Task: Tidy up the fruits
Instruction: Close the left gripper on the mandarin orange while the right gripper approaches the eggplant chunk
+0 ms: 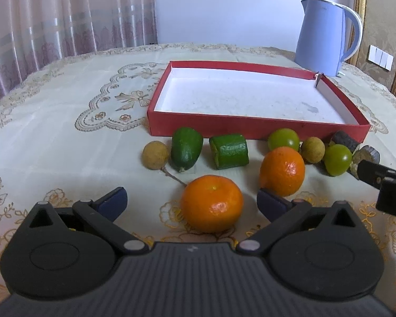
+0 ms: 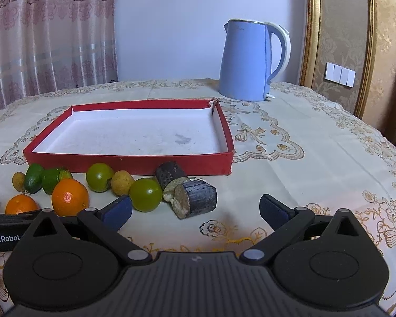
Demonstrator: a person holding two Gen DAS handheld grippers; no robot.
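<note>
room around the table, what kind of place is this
Probably a home dining or living room: an embroidered tablecloth, patterned curtains, a blue electric kettle, and wall switches on damask wallpaper.

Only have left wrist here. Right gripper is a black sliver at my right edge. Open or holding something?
Observer: The right gripper is open and holds nothing.
Operator: What's ahead of it? The dark lumps are half hidden for me.
Observer: The near dark piece is a cut cylinder on its side. Its pale cut face points left and it lies just ahead of the open fingers.
Operator: And the second lump?
Observer: The far dark piece is another cut cylinder, lying behind the near one and close to the front wall of the red tray.
</note>
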